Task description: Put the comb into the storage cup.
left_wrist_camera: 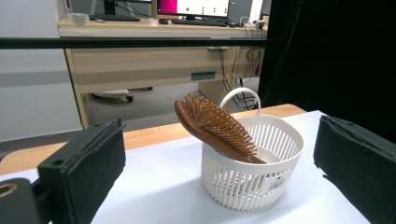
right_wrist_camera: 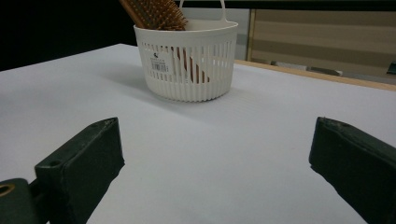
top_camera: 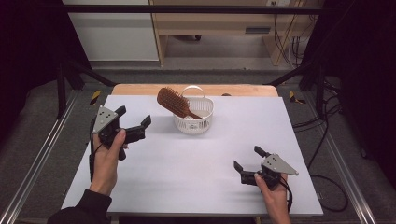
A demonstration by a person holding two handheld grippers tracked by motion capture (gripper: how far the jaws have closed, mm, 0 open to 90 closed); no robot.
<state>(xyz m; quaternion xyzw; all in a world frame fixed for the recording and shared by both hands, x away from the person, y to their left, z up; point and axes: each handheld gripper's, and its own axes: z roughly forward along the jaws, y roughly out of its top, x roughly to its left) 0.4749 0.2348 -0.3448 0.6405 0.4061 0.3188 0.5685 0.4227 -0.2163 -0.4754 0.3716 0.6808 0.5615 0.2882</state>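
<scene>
Your left gripper sits at the left middle of the high view, jaws spread wide and grasping nothing, pointed toward the white slotted basket. That basket stands on the white table sheet just above the frame's centre. A wooden hairbrush leans in it, handle down inside, bristled head tilted up and out over the rim toward the upper left. Your right gripper is at the lower right, well apart from the basket, jaws likewise released and empty, low over the sheet.
</scene>
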